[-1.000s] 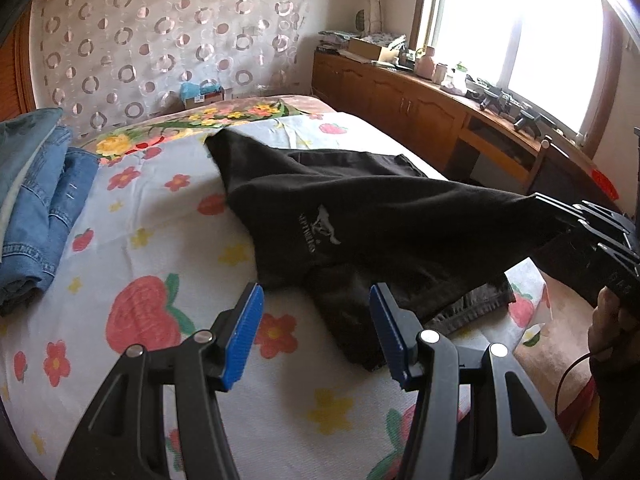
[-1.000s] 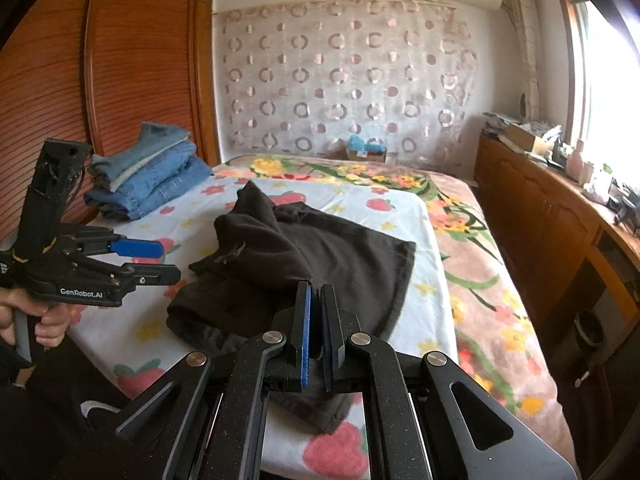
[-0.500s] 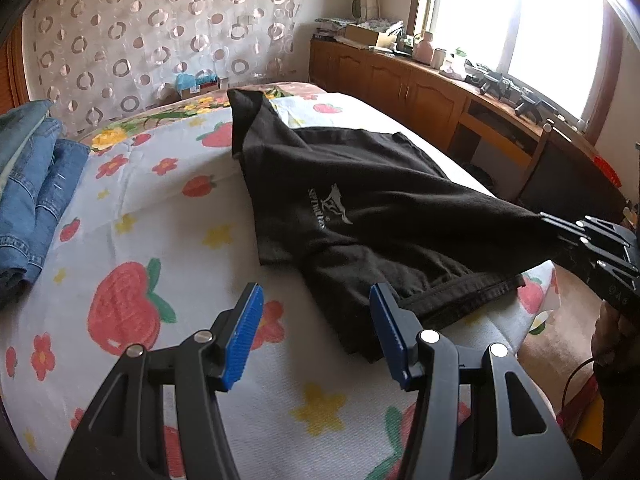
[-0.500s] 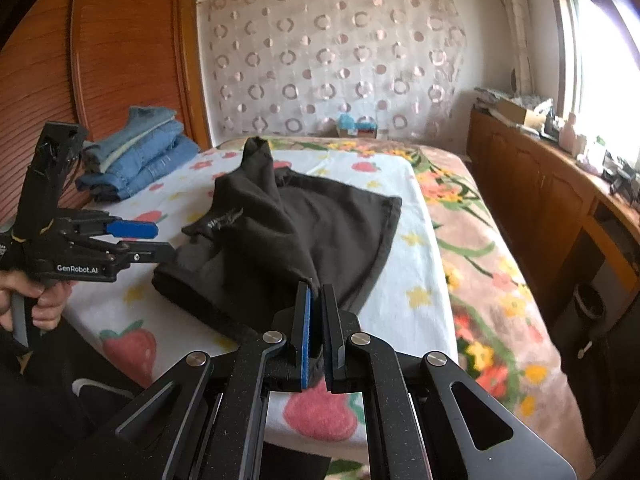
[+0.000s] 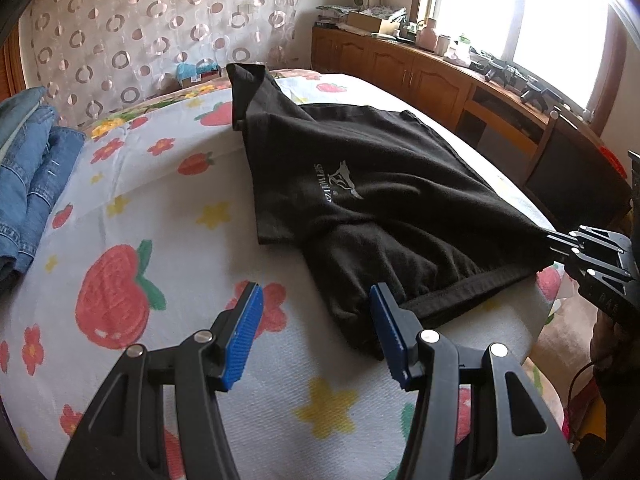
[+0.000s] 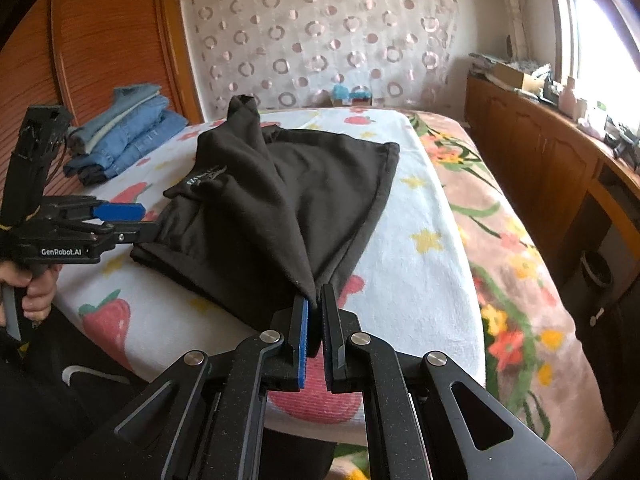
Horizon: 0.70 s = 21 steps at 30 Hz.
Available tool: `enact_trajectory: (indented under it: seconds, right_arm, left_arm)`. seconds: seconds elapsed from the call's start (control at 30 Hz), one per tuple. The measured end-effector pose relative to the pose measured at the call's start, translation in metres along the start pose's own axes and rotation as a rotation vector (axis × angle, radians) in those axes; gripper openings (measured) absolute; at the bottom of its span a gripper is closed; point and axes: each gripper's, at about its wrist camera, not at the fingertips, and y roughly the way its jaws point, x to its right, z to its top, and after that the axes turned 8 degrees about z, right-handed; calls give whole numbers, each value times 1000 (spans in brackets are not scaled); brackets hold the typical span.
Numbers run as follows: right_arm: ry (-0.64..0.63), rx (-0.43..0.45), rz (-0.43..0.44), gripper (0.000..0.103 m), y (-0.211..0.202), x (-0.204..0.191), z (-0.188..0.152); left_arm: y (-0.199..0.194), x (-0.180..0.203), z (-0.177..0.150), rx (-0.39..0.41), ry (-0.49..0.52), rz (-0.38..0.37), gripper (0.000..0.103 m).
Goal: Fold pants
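Currently spread on bed [image 5: 168, 248]: black pants [image 5: 380, 200].
Right hand-held gripper [image 6: 314, 320] clamped on pants corner; left hand-held gripper [image 5: 316, 328] parted, empty.

Bare bedspread [image 5: 168, 240] between jeans [image 5: 28, 184] and pants [image 5: 360, 184]

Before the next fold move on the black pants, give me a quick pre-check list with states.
1. Right gripper clamped on a corner of the black pants: ok.
2. Left gripper open, nothing between its pads: ok.
3. Pants lying flat on the bed: not ok, far end bunched up.
4. Stack of jeans apart from the pants: ok.
5. Waistband edge within the left gripper's reach: cannot tell.
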Motion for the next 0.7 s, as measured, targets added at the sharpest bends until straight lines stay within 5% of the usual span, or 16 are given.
enact_trajectory:
  seconds: [0.2,0.7]
  right_arm:
    - [17,-6,-7,2,3,3,1]
    - [-10,64,-1,38,-20,-14,29]
  left_arm:
    - [1,-1,-1,1,-8,-9,54]
    - [-28,-25,5,80,-43,25,54]
